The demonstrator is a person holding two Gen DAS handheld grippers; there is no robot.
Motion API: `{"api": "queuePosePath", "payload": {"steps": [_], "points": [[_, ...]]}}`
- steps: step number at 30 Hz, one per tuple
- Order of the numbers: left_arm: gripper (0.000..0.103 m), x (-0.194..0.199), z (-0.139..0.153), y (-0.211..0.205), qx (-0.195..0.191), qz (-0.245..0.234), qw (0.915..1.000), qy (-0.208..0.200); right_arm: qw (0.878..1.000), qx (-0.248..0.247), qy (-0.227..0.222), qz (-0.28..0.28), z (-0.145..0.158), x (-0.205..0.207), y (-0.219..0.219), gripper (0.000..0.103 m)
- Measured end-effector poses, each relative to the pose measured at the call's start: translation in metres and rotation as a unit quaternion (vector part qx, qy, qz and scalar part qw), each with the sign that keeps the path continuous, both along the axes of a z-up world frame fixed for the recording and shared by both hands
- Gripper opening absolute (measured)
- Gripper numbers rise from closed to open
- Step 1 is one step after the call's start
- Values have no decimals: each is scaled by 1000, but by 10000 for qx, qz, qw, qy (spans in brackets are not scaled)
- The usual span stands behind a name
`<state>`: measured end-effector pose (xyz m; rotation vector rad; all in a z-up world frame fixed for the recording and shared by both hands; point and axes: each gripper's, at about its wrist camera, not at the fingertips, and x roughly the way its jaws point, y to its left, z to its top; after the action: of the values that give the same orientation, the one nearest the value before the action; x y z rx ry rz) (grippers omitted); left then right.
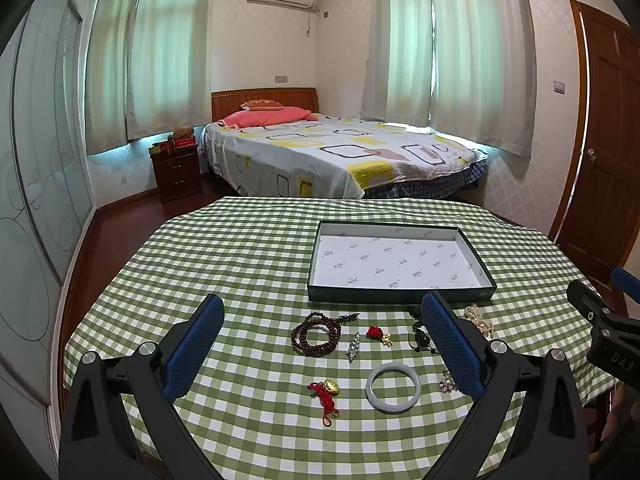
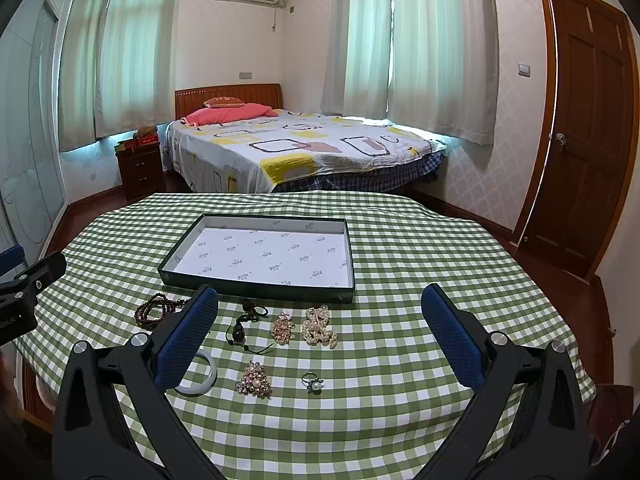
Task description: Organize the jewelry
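Nearest the lens in the left wrist view, the left gripper (image 1: 322, 344) fills the lower frame, its blue-padded fingers spread wide and holding nothing. Between them on the green checked tablecloth (image 1: 248, 248) lie a pale jade bangle (image 1: 393, 387) at lower centre, a gold charm on red cord (image 1: 326, 394) to its left, a coil of dark wooden beads (image 1: 316, 334) above that, a small silver brooch (image 1: 353, 346) and a red knot charm (image 1: 378, 335). A black cord pendant (image 1: 420, 334) sits partly behind the right finger.

In the right wrist view, the right gripper (image 2: 320, 340) is likewise spread apart and empty. Between its fingers lie a pearl ring (image 2: 313, 382), a jewelled pearl brooch (image 2: 254, 380), a gold rhinestone piece (image 2: 283, 329) and a bunch of pearls (image 2: 319, 326).

Beyond the jewelry, at mid-frame, stands a shallow dark-rimmed tray (image 1: 400, 295) with a white printed lining and nothing in it. Farther back are a bed (image 1: 340, 152) with a patterned sheet, and a wooden door (image 2: 588, 128) at the right edge
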<state>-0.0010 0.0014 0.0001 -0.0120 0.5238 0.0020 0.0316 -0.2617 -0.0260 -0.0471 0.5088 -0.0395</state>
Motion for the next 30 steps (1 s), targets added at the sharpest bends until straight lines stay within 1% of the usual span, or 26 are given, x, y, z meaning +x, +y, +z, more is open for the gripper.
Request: {"api": "queuePosePath", "payload": {"steps": [10, 11, 13, 30], "points": [[96, 2, -3, -2, -21, 22, 10000, 34, 10000, -7, 16, 13, 5, 6, 4, 99], [96, 2, -3, -2, -20, 22, 10000, 33, 10000, 10, -12, -3, 0, 0, 1, 99], [96, 0, -1, -4, -9, 13, 10000, 16, 10000, 12, -10, -6, -1, 1, 0, 99], [96, 2, -2, -1, -26, 22, 10000, 50, 10000, 1, -2, 3, -2, 1, 1, 99]]}}
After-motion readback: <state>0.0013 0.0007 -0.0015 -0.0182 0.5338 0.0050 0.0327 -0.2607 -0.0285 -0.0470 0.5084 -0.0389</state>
